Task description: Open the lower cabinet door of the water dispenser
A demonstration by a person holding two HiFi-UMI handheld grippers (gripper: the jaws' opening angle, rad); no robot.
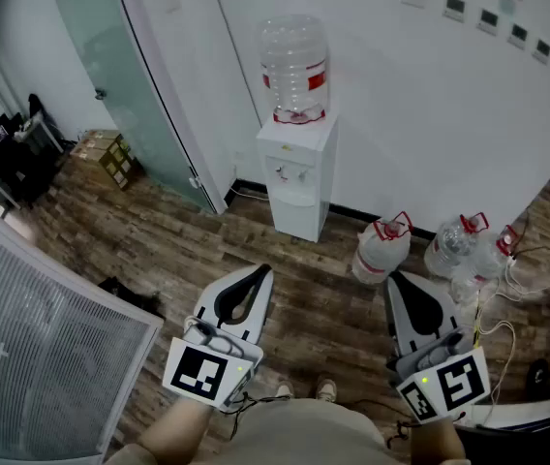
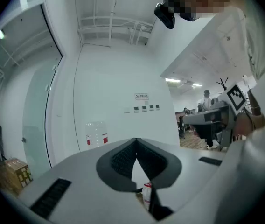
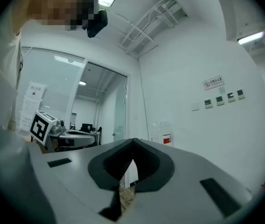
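Note:
The white water dispenser [image 1: 295, 175] stands against the far wall with a clear bottle [image 1: 294, 66] on top. Its lower cabinet door [image 1: 297, 217] is closed. Both grippers are held low in front of me, well short of the dispenser and touching nothing. The left gripper [image 1: 261, 271] has its jaws together at the tip, with nothing between them. The right gripper [image 1: 395, 277] is also shut and empty. In the left gripper view the left gripper [image 2: 136, 140] points at the wall, with the bottle [image 2: 96, 133] to its left. The right gripper [image 3: 133, 140] shows the same shut tip.
Two spare water bottles [image 1: 381, 248] [image 1: 457, 245] stand on the wood floor right of the dispenser, beside loose cables [image 1: 507, 298]. A frosted glass door [image 1: 130, 76] and cardboard boxes [image 1: 110, 156] are to its left. A white slatted unit [image 1: 43, 347] fills the lower left.

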